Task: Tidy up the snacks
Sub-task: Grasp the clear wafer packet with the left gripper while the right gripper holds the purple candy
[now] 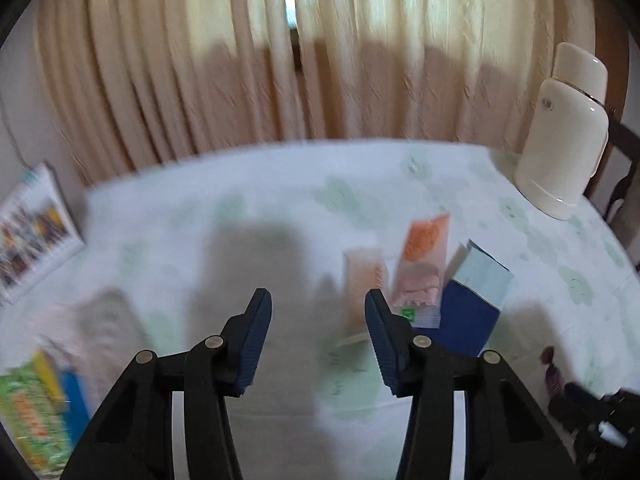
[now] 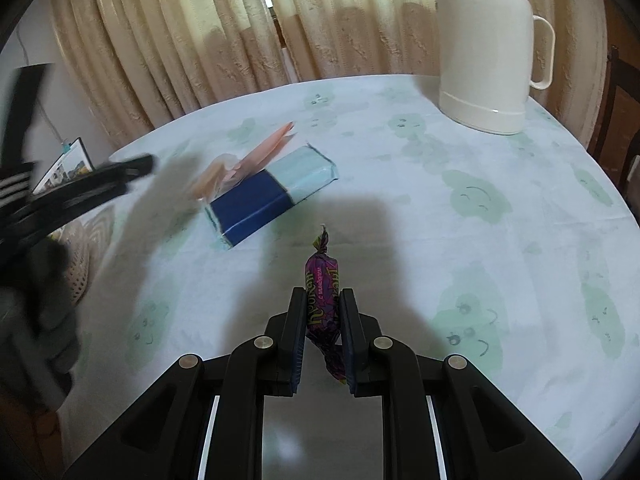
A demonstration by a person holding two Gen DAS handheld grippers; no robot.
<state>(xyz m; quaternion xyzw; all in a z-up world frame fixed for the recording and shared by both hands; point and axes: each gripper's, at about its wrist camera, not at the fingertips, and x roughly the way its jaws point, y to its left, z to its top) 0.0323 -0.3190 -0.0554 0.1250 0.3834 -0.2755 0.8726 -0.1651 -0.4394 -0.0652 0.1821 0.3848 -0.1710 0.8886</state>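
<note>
A round table (image 2: 400, 184) covered in a pale cloth printed with faint green smiling clouds stood in front of closed beige curtains (image 2: 192, 32). The right gripper (image 2: 322, 300) was clamped tight on a purple wrapped candy (image 2: 322, 280), which stood nearly upright between the two pads, its twisted top end poking out above the fingertips and its lower twist hanging below them, above the cloth. Beyond it, near the middle of the table, lay a dark blue and light blue packet (image 2: 272, 196), flat on the cloth, with an orange-pink wafer packet (image 2: 256, 156) leaning against its far side. A tall cream thermos jug (image 2: 486, 52) with a handle stood at the far right of the table. The left gripper (image 1: 318, 304), seen badly blurred, was empty, with its jaws partly apart and nothing between them; it hung over bare cloth just left of the orange packets (image 1: 424, 264) and the blue packet. In the left view a green and orange snack bag (image 1: 32, 412) lay at the near left edge, too smeared to read, and a printed booklet (image 1: 32, 232) sat propped at the far left. The same candy showed at that view's lower right (image 1: 552, 368).
</note>
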